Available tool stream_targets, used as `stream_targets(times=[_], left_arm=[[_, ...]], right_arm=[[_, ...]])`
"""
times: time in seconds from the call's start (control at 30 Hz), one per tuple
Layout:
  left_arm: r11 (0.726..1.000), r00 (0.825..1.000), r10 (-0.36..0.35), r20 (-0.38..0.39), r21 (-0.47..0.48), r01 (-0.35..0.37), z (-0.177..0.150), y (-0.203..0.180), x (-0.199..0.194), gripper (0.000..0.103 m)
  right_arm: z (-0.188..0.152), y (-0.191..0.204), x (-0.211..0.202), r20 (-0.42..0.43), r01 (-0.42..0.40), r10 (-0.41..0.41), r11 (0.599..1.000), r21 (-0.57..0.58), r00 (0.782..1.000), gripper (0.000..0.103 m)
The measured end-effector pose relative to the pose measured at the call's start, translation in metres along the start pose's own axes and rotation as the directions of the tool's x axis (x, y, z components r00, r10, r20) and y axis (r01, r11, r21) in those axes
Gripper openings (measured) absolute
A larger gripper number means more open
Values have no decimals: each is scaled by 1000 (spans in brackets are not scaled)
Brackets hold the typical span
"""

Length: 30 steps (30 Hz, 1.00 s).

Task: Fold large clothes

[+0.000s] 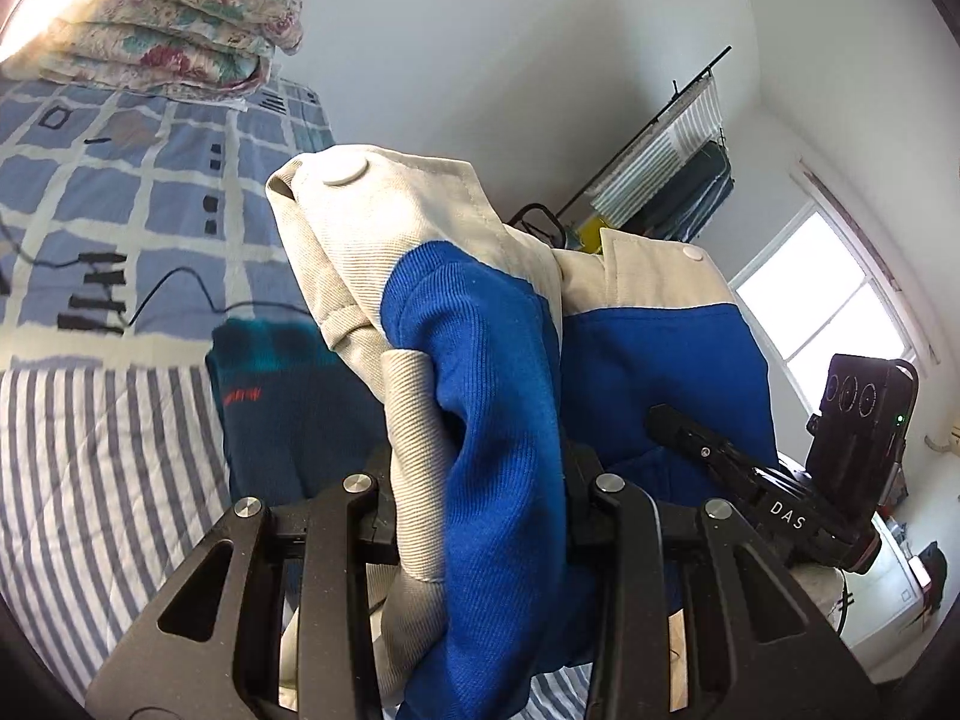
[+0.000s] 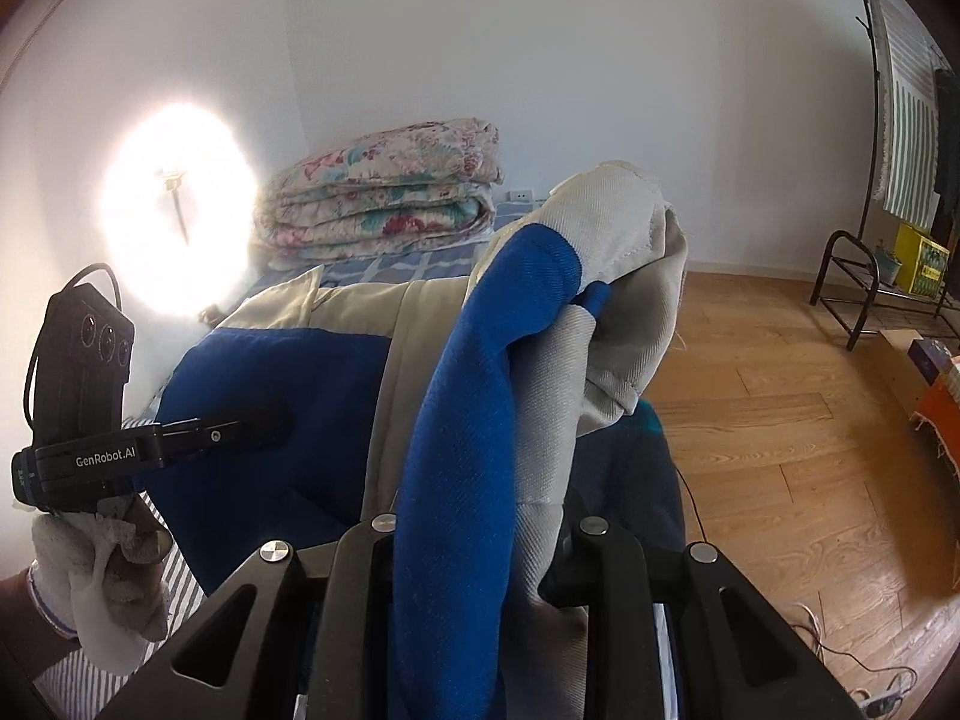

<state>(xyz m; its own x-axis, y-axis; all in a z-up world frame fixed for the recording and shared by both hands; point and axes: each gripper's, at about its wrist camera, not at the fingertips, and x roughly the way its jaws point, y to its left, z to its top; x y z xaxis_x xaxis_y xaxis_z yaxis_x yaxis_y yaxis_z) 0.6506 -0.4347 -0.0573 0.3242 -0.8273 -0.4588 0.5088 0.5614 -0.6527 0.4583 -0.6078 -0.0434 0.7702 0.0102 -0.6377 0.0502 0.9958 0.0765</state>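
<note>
A blue and beige jacket [image 1: 480,312] with white snap buttons hangs bunched in the air between both grippers. In the left wrist view my left gripper [image 1: 480,492] is shut on a thick fold of its blue and beige cloth. The right gripper [image 1: 666,420] shows at the right, clamped on another part of the jacket. In the right wrist view my right gripper [image 2: 486,531] is shut on a blue and beige fold of the jacket [image 2: 288,372]. The left gripper [image 2: 270,417] grips the jacket at the left, held by a gloved hand [image 2: 90,570].
Below lies a bed with a blue checked cover [image 1: 150,180] and a striped sheet [image 1: 90,450]. A folded dark teal garment [image 1: 276,408] lies on it, and a black cable [image 1: 180,282]. A folded floral quilt [image 2: 384,198] sits at the bed's far end. Wooden floor [image 2: 780,420] and a clothes rack [image 2: 870,180] are to the right.
</note>
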Motion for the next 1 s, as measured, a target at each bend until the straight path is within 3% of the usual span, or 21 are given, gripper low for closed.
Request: stream_targets(times=[0.2, 0.47, 0.73, 0.83, 0.93, 1.0], left_arm=[[1000, 1000, 31, -4, 1, -31, 11, 19, 36, 33], [996, 996, 82, -27, -17, -82, 10, 56, 74, 33], [983, 983, 180, -39, -11, -181, 8, 91, 89, 38], [973, 973, 228, -33, -10, -229, 5, 103, 90, 52], [965, 965, 262, -19, -6, -262, 1, 109, 88, 60], [958, 958, 288, -17, 8, -288, -2, 111, 88, 67]], right_arm=[[13, -19, 45, -10, -11, 11, 1000, 2, 1000, 23], [5, -42, 98, -42, -35, 36, 999, 36, 998, 22], [-7, -74, 128, -69, -27, 34, 996, 90, 997, 24], [-14, -88, 137, -88, 25, -16, 994, 110, 996, 31], [-24, -99, 147, -136, 88, -72, 989, 115, 988, 42], [-31, -108, 151, -156, 122, -100, 982, 144, 983, 60]])
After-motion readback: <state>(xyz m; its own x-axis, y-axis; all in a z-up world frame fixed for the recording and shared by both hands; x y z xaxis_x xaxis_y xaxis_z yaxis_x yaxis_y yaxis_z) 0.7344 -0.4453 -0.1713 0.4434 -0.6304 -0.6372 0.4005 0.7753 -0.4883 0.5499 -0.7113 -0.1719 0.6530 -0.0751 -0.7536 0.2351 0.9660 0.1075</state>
